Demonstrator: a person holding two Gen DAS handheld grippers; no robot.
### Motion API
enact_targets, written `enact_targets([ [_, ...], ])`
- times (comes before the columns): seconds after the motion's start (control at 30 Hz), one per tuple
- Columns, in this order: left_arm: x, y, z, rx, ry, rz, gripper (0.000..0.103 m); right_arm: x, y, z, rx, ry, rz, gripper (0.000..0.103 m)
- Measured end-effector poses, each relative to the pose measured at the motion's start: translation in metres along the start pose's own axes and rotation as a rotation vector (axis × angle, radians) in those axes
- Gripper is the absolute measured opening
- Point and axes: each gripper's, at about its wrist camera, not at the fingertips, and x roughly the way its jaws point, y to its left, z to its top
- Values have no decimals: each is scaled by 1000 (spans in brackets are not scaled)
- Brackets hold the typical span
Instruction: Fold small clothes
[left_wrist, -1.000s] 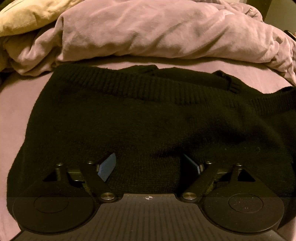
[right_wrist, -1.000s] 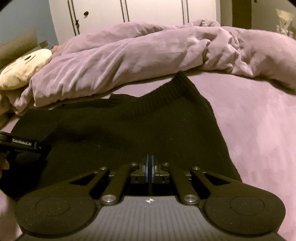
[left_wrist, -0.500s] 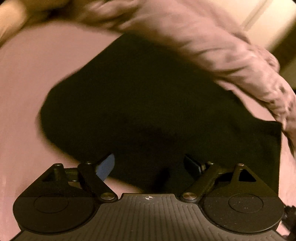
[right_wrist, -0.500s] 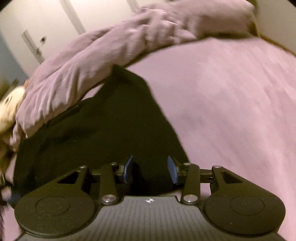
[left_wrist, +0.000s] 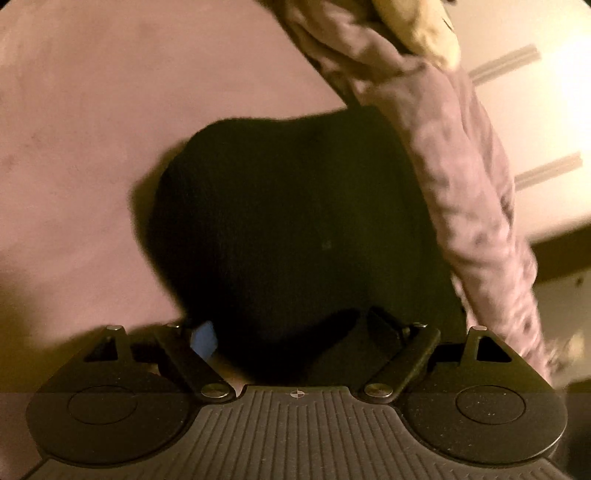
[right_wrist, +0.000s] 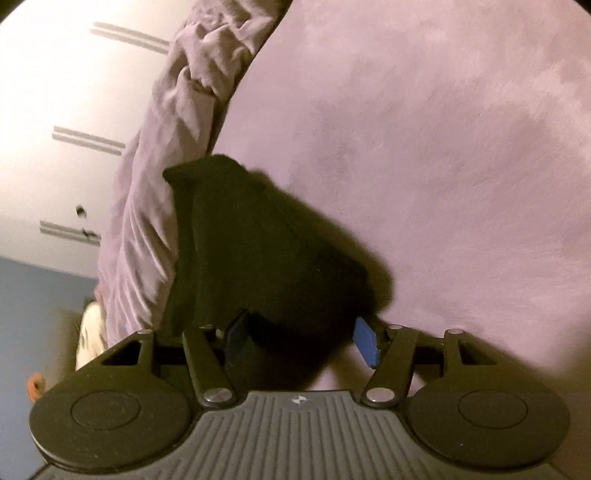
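A black knit sweater (left_wrist: 288, 229) lies folded on the pink bed sheet (left_wrist: 92, 129). Its left end fills the middle of the left wrist view. My left gripper (left_wrist: 295, 336) is open, its blue-padded fingers straddling the near edge of the sweater without pressing on it. In the right wrist view the sweater (right_wrist: 266, 258) shows its right end, with a ribbed band at the far corner. My right gripper (right_wrist: 301, 338) is open and its jaws are still opening, and the sweater's near edge sits between the blue pads (right_wrist: 365, 341), loose.
A crumpled pink duvet (left_wrist: 461, 177) runs along the sweater's far side, also visible as the duvet (right_wrist: 155, 192) in the right wrist view. A cream plush toy (left_wrist: 417, 26) lies on it. White wardrobe doors (right_wrist: 55, 110) stand beyond the bed. Bare sheet (right_wrist: 443, 147) stretches to the right.
My right gripper was shut on the sweater edge and has opened, letting it go. Both wrists have rolled strongly, tilting both views, and both grippers slid out toward the sweater's ends.
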Motion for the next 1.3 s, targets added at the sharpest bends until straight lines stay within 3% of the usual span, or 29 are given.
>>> enact_targets([
  [0.1,4,-3,11,-50,-21,-8,77,15,2,-1,54,-16,42,60],
  [0.13,5,-3,14,-60,-17,-7,67,20,5,-1,70,-11,64,41],
  [0.17,4,-3,15,-60,-14,-6,56,25,8,2,72,4,84,33],
  [0.2,4,-2,17,-51,-10,-1,54,29,13,1,59,9,87,31],
  [0.27,6,0,19,-34,-3,-3,55,34,22,3,15,8,67,34],
  [0.33,9,1,20,-17,4,-12,62,38,22,5,33,18,71,52],
  [0.4,11,3,22,-42,9,-33,69,47,22,8,65,35,91,57],
  [0.43,13,1,24,-49,7,-26,66,51,23,9,69,41,86,55],
  [0.47,12,-1,24,-40,1,-22,49,53,27,11,52,44,68,50],
  [0.53,5,-11,25,12,-23,-16,27,52,39,12,-47,45,-16,24],
  [0.57,-3,-19,23,51,-48,-19,24,47,51,11,-135,27,-65,21],
  [0.67,-33,-43,11,208,-152,-41,13,22,89,-3,-413,-66,-109,18],
  [0.73,-36,-42,7,247,-170,-6,15,13,102,-14,-522,-113,-120,19],
  [0.8,-17,-23,11,185,-96,94,23,22,91,-12,-510,-92,-159,21],
  [0.83,-9,-13,14,136,-49,124,32,31,81,-9,-486,-59,-189,30],
  [0.87,-6,-3,17,80,-24,120,40,40,70,-5,-441,-17,-217,33],
  [0.93,-15,7,22,10,-41,69,45,34,59,5,-332,0,-167,43],
  [1.07,-27,11,34,31,-103,86,67,6,58,16,-302,-24,-141,48],
  [1.2,-42,23,51,-59,-191,49,67,-1,47,22,-241,-18,-133,50],
  [1.3,-37,20,63,-66,-170,35,65,5,46,29,-161,-45,-113,50],
])
